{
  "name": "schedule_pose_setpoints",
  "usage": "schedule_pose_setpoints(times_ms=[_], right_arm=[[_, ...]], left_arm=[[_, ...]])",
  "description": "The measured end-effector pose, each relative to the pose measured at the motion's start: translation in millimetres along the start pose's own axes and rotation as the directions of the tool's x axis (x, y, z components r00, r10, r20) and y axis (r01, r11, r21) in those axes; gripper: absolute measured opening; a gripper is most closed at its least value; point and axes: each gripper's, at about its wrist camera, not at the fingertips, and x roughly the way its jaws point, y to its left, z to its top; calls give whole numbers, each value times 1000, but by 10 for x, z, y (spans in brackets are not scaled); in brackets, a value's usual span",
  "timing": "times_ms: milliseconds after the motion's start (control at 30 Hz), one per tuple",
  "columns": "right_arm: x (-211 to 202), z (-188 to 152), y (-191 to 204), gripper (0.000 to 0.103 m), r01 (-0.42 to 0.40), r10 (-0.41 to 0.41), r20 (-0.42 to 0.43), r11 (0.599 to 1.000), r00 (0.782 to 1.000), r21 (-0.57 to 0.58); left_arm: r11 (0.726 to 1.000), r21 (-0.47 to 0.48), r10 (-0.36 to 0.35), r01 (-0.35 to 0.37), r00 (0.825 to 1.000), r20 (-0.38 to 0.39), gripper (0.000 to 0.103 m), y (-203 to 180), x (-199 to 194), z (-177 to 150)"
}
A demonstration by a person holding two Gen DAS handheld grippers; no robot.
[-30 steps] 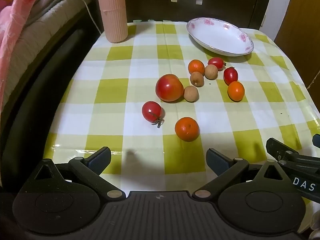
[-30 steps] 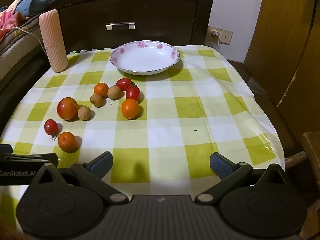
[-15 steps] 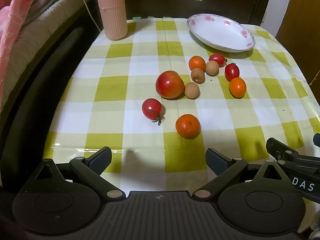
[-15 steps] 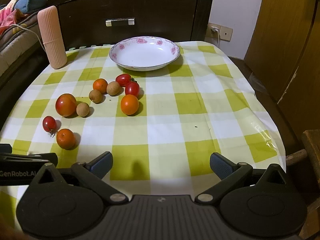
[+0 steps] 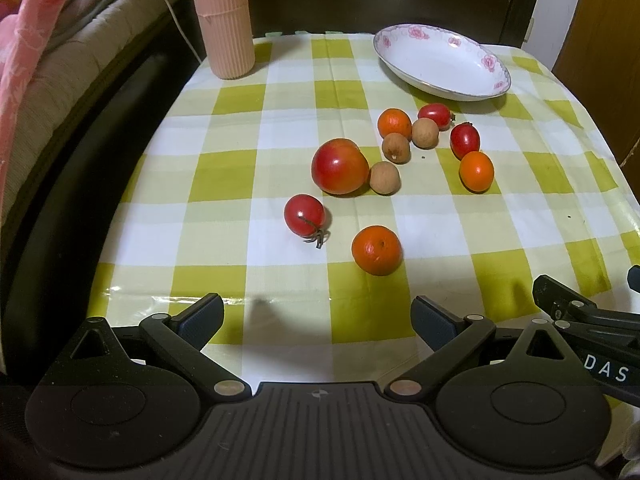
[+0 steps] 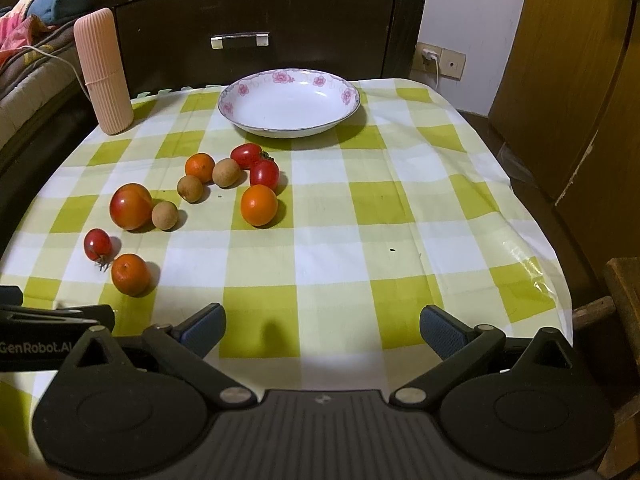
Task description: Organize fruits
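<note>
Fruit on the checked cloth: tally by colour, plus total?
Red: 4, one big tomato and three small tomatoes
Orange: 3
Brown: 3
Total: 10, all outside the plate.

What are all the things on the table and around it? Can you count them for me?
Big tomato: 1, red, middle-left of the fruit group.
Small tomatoes: 3, red, one near the front, two close to the plate.
Oranges: 3, orange, one at the front, two further back.
Longans: 3, brown, one touching the big tomato, two behind it.
Plate: 1, white with pink flowers, empty, far side.
Ribbed case: 1, pink, upright at the far left corner.
Tablecloth: 1, green and white checks.
Dark wooden drawer: 1, behind the table.
Left gripper: 1, black, open.
Right gripper: 1, black, open.
</note>
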Motion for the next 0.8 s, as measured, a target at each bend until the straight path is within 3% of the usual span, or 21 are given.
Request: schedule_pose_setpoints(times_ms=[333,800], right_arm=[[14,-7,12,102,4,-4,-11,1000,1000,-4],[30,-13,19,102,3,-3,-17,1000,1000,-5]], left_arm=[[996,-45,-77,75,996,-55,100,-15,-16,20],[999,-24,-47,46,998,-29,100,-26,-17,26]])
